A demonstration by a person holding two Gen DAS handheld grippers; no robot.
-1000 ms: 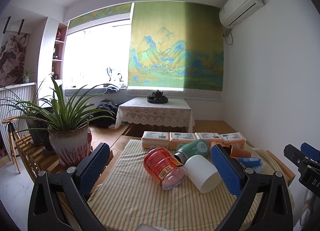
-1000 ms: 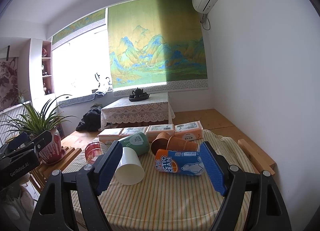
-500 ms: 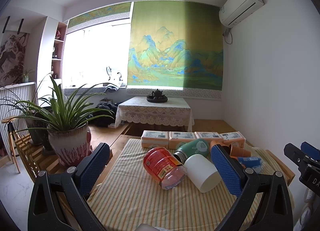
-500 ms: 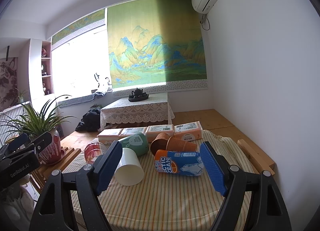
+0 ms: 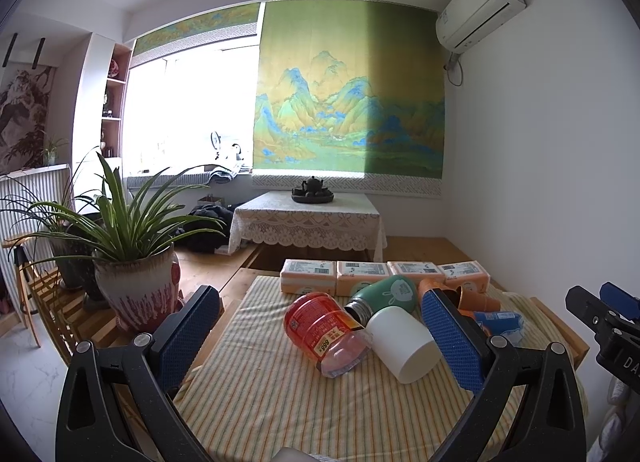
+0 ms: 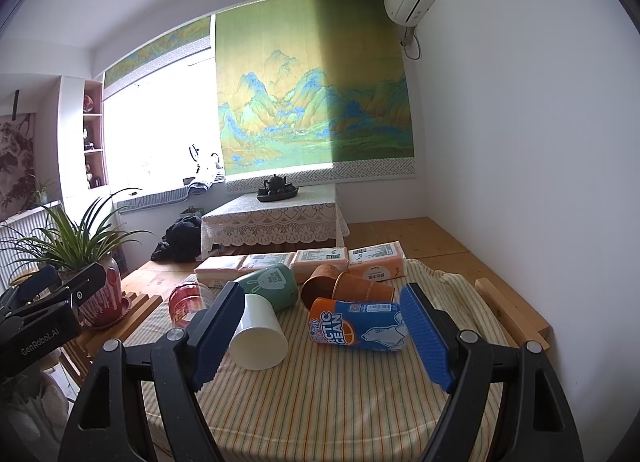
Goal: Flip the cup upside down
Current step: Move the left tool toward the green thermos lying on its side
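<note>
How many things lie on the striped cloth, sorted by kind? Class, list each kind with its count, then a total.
White cup: 1
Brown cups: 2
Green flask: 1
Red jar: 1
Blue-orange can: 1
Tissue packs: 4
Total: 10

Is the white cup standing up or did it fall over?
It's tipped over. The white cup lies on its side on the striped tablecloth, its round open mouth facing the camera, beside the green bottle.
</note>
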